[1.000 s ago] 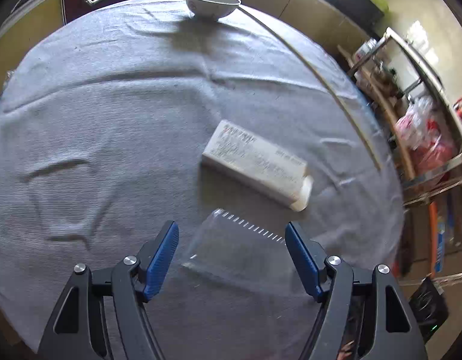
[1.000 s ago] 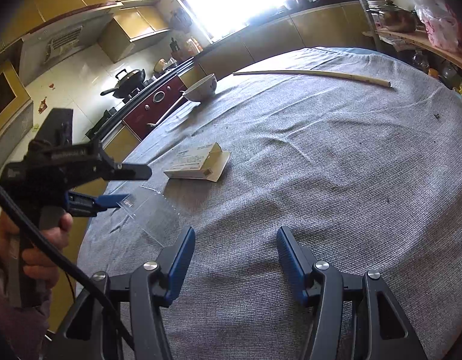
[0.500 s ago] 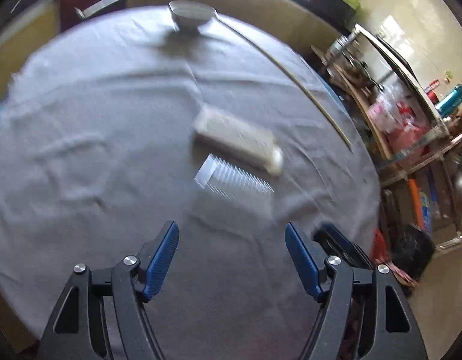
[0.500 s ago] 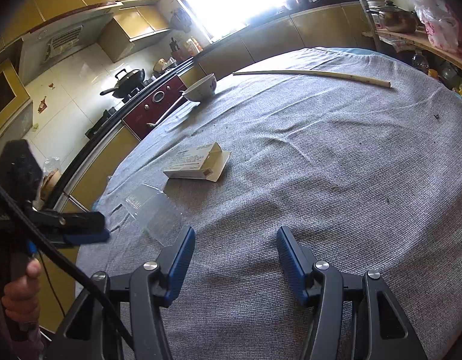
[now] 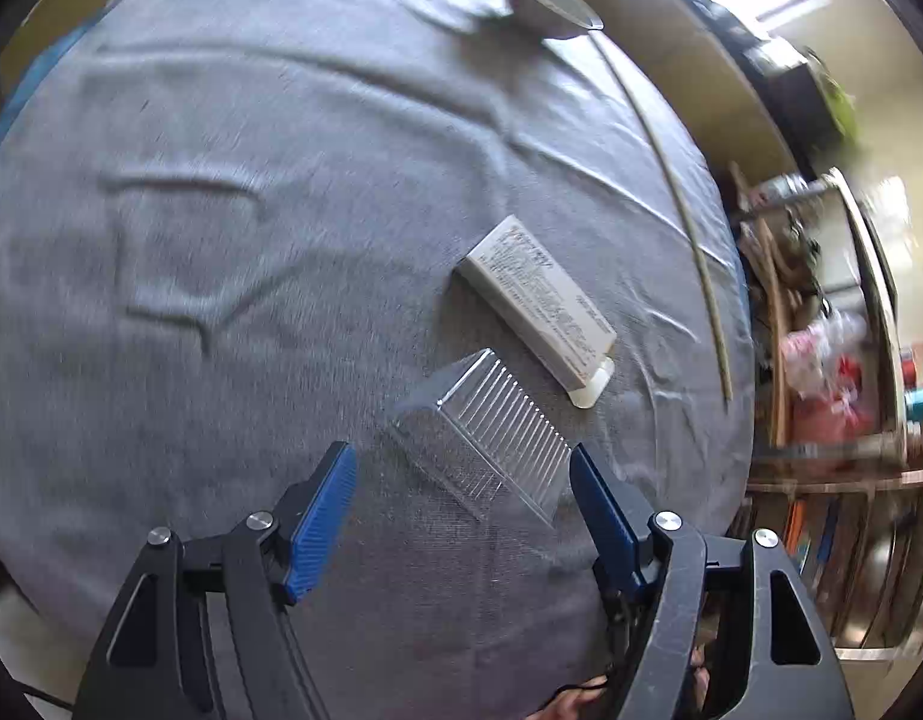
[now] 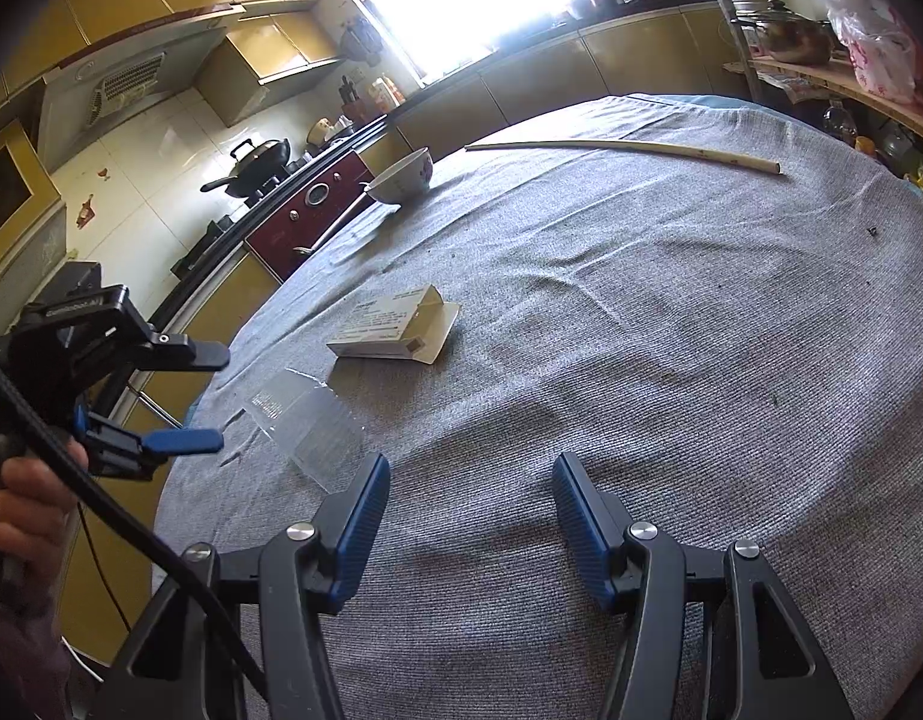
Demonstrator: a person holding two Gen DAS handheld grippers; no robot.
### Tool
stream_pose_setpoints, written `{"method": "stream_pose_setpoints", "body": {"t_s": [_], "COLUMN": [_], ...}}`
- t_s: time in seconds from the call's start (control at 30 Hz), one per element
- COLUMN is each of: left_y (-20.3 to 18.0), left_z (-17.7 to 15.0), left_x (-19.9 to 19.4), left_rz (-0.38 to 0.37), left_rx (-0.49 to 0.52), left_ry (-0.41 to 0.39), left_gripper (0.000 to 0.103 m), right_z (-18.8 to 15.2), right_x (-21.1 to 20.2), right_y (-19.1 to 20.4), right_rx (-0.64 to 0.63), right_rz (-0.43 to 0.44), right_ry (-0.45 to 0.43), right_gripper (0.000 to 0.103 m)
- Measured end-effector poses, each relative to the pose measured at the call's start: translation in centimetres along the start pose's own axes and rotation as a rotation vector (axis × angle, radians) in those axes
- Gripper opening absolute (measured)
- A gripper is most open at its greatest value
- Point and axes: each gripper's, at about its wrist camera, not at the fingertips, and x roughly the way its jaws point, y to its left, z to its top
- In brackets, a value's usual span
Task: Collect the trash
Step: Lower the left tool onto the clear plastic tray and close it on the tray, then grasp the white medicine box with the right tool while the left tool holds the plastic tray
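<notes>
A clear ribbed plastic tray (image 5: 491, 432) lies on the grey cloth of the round table (image 5: 251, 240), just ahead of my open, empty left gripper (image 5: 461, 504). Beyond it lies a white printed carton (image 5: 539, 300) with an open end flap. In the right wrist view the clear tray (image 6: 308, 420) and the carton (image 6: 395, 327) lie left of centre. My right gripper (image 6: 470, 516) is open and empty above bare cloth. The left gripper (image 6: 185, 396) shows there at the table's left edge, fingers apart.
A white bowl (image 6: 401, 177) stands at the far edge of the table and a long thin stick (image 6: 629, 150) lies along the far right. Cluttered shelves (image 5: 833, 360) stand past the table's right edge. Kitchen cabinets and a stove (image 6: 269, 180) lie behind.
My left gripper pulled back off the table's edge, then came forward again toward the clear tray, now rotated. The tray, carton and right gripper have not moved.
</notes>
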Motion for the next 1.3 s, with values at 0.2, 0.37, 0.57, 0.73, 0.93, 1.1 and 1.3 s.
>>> {"method": "stream_pose_setpoints", "body": {"t_s": [0.2, 0.37, 0.57, 0.73, 0.93, 1.1, 1.3], "left_y": [0.2, -0.1, 0.6, 0.6, 1.6, 3.1, 4.3], "left_z": [-0.4, -0.5, -0.3, 0.0, 0.1, -0.4, -1.5], "left_x": [1.7, 2.7, 3.8, 3.0, 1.9, 0.2, -1.4], "left_rz": [-0.048, -0.104, -0.144, -0.155, -0.147, -0.158, -0.196], "left_rx": [-0.149, -0.175, -0.197, -0.171, -0.114, -0.063, 0.016], "left_ry": [0.018, 0.024, 0.046, 0.020, 0.037, 0.028, 0.040], "left_gripper": [0.074, 0.069, 0.032, 0.013, 0.004, 0.002, 0.002], "right_z": [-0.1, -0.1, 0.0, 0.0, 0.0, 0.0, 1.1], "right_x": [-0.2, -0.2, -0.2, -0.2, -0.2, -0.3, -0.8], "right_y": [-0.2, -0.3, -0.3, -0.3, -0.3, -0.3, 1.7], "right_rx": [0.007, 0.009, 0.008, 0.008, 0.009, 0.014, -0.084], "right_rz": [0.008, 0.011, 0.010, 0.010, 0.010, 0.010, 0.028], "right_ry": [-0.001, -0.001, 0.000, 0.001, 0.002, 0.002, 0.006], "right_gripper": [0.061, 0.061, 0.061, 0.061, 0.061, 0.061, 0.061]}}
